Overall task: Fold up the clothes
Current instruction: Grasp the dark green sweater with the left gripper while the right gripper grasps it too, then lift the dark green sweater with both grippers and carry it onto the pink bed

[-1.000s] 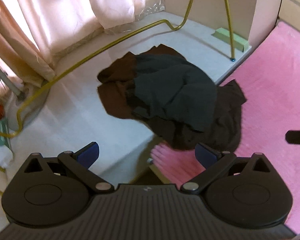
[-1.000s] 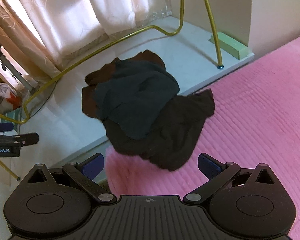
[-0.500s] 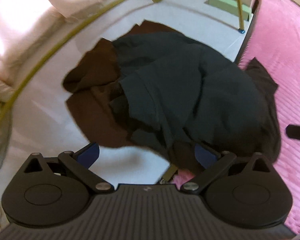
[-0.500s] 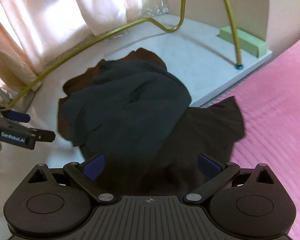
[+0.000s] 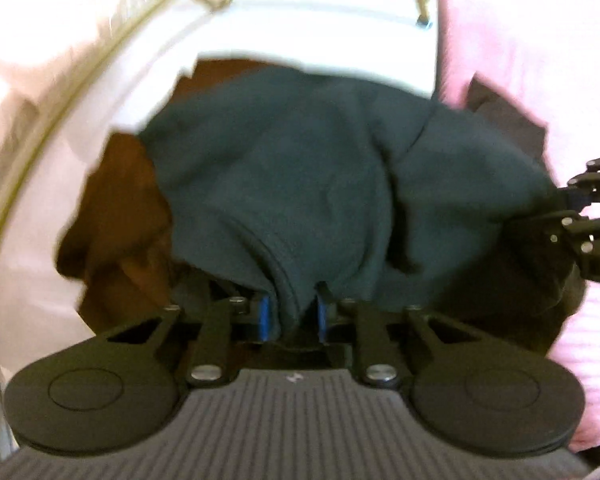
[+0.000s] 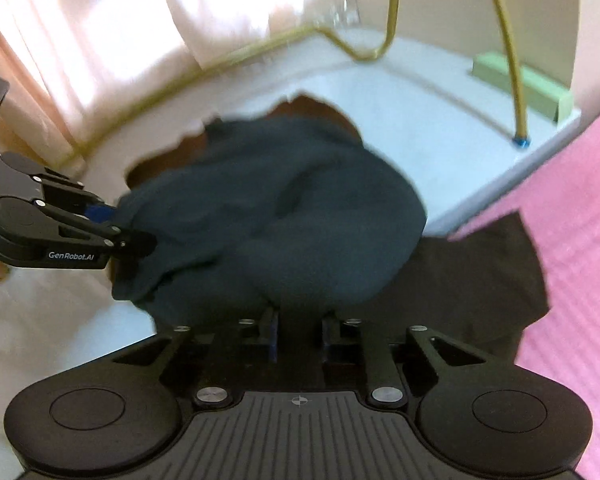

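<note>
- Dark teal garment (image 5: 300,184): soft, rumpled, bunched in a heap w/ deep folds, atop a brown garment (image 5: 116,208) on the white platform (image 6: 440,152), edge over pink mat (image 6: 580,240).
- Left gripper (image 5: 290,316): pinched on a teal fold.
- Right gripper (image 6: 299,338): clamped on dark cloth; teal or the black garment (image 6: 460,280), can't tell.

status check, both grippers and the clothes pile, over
Left gripper shut on dark teal garment. Right gripper shut on the same garment's other edge. Brown garment and black garment lie tangled underneath, may drag along.
</note>
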Demonstrator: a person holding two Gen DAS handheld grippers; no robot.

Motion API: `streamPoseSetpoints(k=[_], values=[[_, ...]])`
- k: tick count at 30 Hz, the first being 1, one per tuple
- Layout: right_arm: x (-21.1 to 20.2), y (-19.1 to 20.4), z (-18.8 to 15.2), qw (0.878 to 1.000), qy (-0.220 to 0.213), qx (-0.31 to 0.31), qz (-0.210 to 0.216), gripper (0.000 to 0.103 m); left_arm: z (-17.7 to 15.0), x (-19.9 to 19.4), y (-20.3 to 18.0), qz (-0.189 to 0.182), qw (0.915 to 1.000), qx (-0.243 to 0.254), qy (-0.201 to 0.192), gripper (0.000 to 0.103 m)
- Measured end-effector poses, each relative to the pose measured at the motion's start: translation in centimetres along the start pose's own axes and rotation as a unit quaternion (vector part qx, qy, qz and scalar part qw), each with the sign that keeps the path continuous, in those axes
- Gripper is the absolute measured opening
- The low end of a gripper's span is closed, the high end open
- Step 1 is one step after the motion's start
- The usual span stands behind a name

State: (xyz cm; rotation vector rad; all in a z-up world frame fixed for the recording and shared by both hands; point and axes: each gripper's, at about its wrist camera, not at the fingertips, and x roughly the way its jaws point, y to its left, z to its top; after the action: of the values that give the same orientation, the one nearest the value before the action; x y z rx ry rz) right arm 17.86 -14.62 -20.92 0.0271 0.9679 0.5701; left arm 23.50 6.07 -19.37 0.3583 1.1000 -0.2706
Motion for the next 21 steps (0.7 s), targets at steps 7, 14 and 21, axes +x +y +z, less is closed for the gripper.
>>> streamPoseSetpoints(k=[7, 14, 21], values=[[-15.1, -4.4, -0.4, 0.991, -0.095, 0.098, 0.008, 0.016, 3.7, -13.6, -4.3, -0.053, 0.992, 0.033, -0.11, 0.015], [-31.4, -12.2, -9.2, 0.971, -0.128, 0.188, -0.07, 0.016, 4.9, -23.8, -18.2, -0.191, 0.9659, 0.074, -0.159, 0.015], [-44.8, -21.4, -21.3, 0.923, -0.118, 0.283, -0.233, 0.031, 4.1, -24.3, -38.6, -0.351, 0.9223, 0.124, -0.103, 0.024]])
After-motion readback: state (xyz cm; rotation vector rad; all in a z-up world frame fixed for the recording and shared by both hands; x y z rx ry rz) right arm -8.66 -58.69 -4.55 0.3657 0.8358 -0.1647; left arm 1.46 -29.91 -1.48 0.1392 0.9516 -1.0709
